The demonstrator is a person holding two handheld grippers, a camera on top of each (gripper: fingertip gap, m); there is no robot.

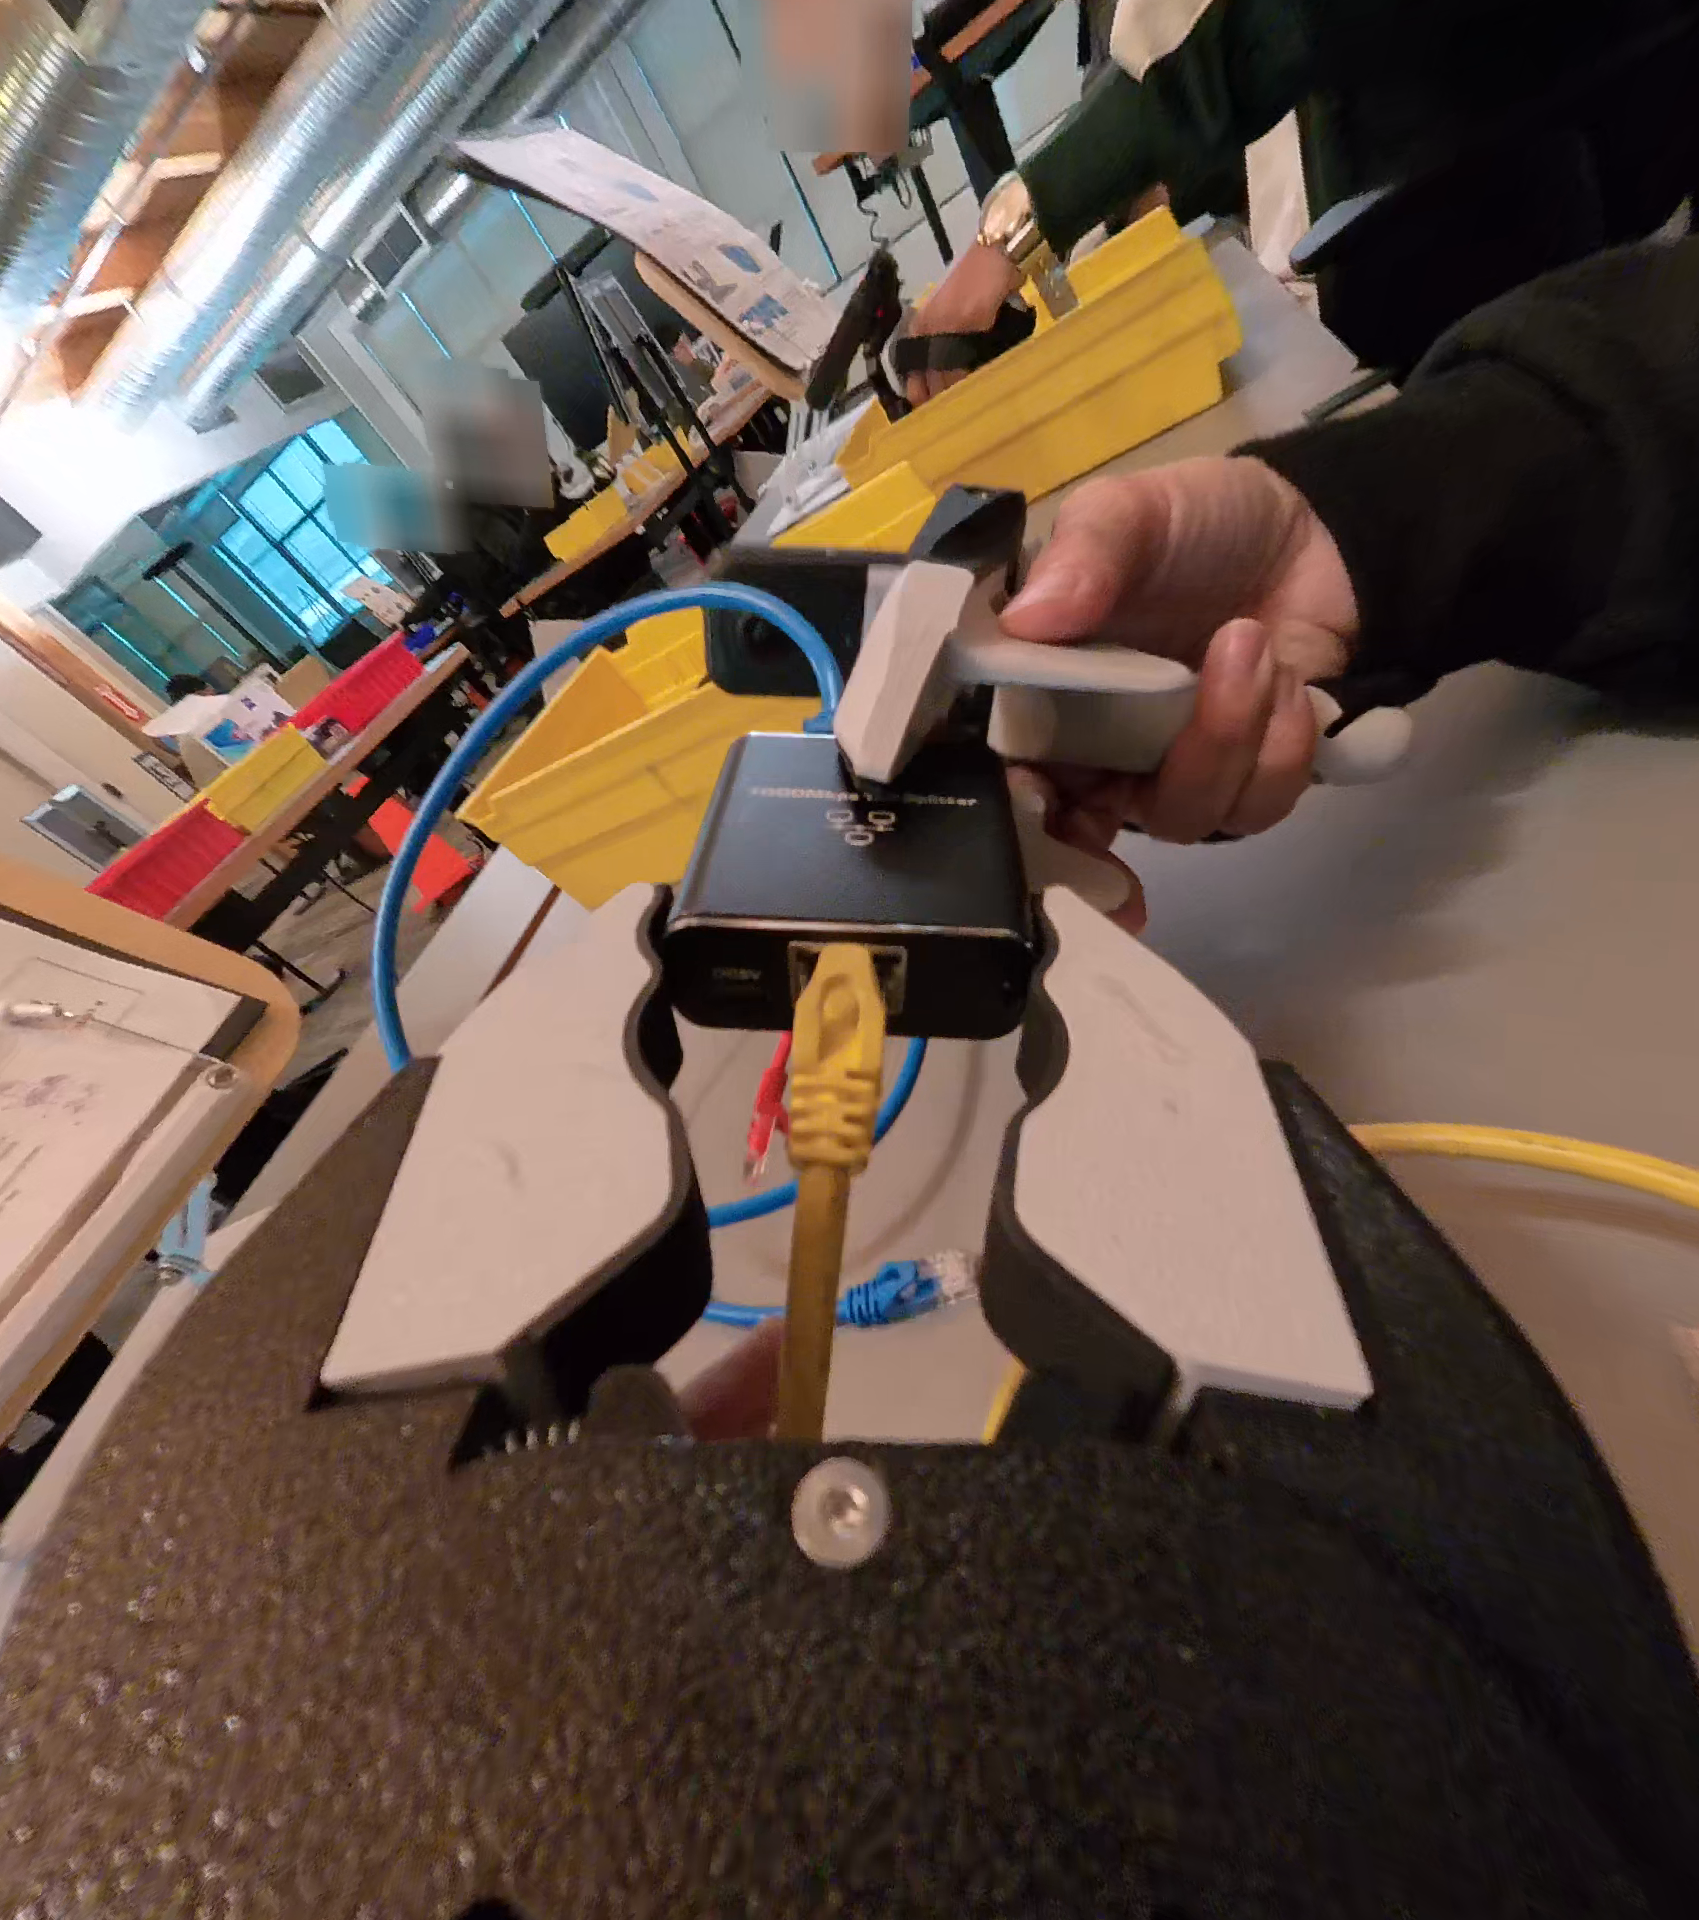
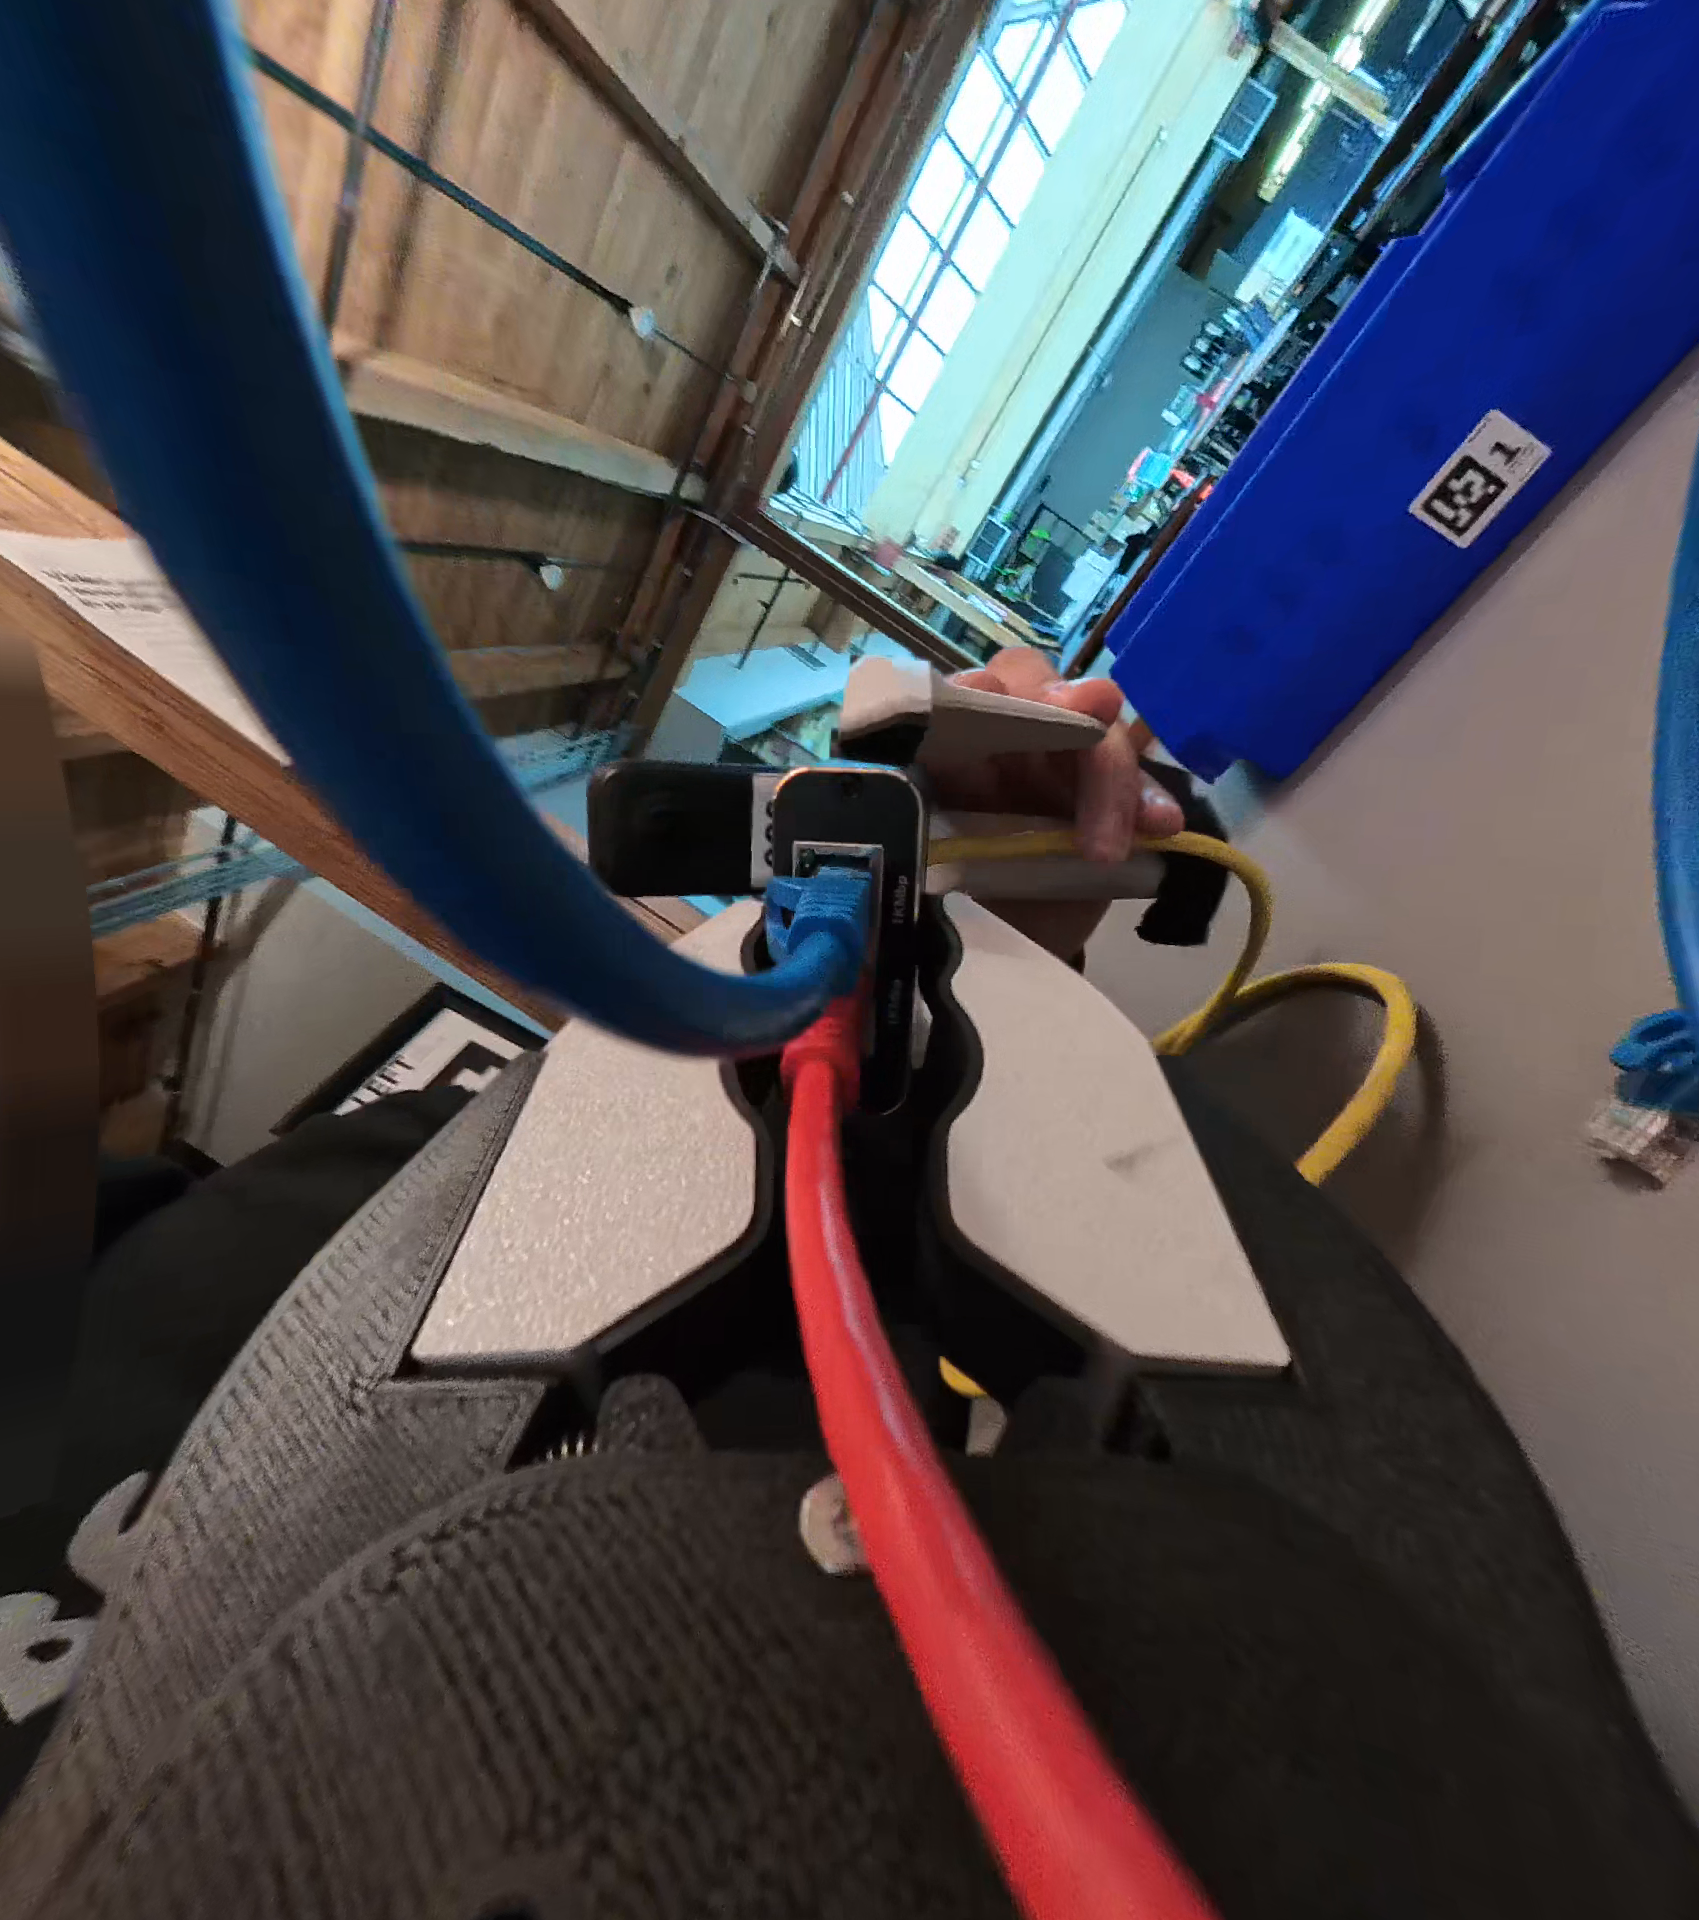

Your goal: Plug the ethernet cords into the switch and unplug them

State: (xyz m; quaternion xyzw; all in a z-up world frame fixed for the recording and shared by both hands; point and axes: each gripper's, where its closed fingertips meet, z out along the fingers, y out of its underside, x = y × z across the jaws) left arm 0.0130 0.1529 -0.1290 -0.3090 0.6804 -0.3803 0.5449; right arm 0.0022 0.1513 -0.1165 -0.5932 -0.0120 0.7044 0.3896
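1. Left gripper: clamped on the sides of the black switch, held up off the grey table.
2. Right gripper: closed across the switch at its opposite end, fingers pressing top and bottom faces; in the left wrist view seen beyond the switch, gripped by a hand in a black sleeve.
3. Yellow cord: plugged into the single port on the near face in the left wrist view, running back between the left fingers; remainder curving over the table at right.
4. Blue cord: plug seated in the upper port of the face toward the right wrist camera, cable looping up and away; other plug loose on the table under the switch.
5. Red cord: plugged in just below the blue one, trailing back toward the camera.
6. Background: yellow bins behind the switch, a blue bin on the table, a clipboard with paper at left.
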